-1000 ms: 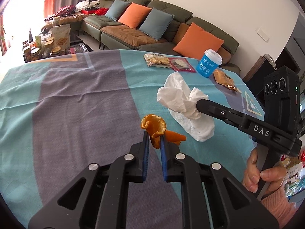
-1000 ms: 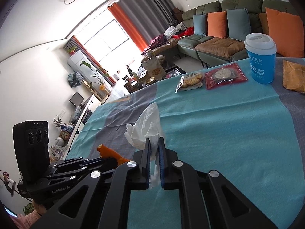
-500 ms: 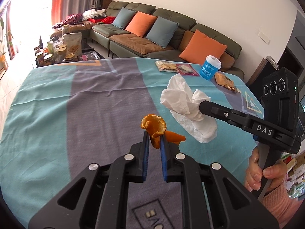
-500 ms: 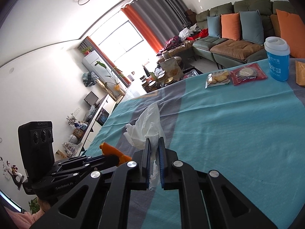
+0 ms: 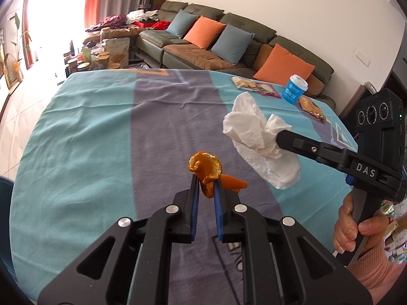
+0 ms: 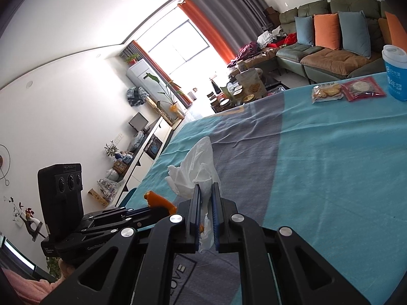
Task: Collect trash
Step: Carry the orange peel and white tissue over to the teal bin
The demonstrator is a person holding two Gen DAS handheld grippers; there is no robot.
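My left gripper (image 5: 204, 180) is shut on a curled orange peel (image 5: 205, 168) and holds it above the grey stripe of the tablecloth. My right gripper (image 6: 205, 190) is shut on a crumpled white tissue (image 6: 194, 172), also held above the cloth. In the left wrist view the tissue (image 5: 257, 137) hangs from the right gripper's fingers (image 5: 287, 138), to the right of the peel. In the right wrist view the peel (image 6: 159, 199) shows at the tip of the left gripper, low on the left.
A table with a teal and grey cloth (image 5: 101, 137) lies below both grippers. At its far right stand a blue paper cup (image 5: 295, 89), two snack packets (image 5: 251, 85) and a brown packet (image 5: 310, 106). A sofa with cushions (image 5: 229, 45) stands behind.
Both grippers have risen and pulled back from the table with their loads; the cup and packets look farther away. Both grips are unchanged.
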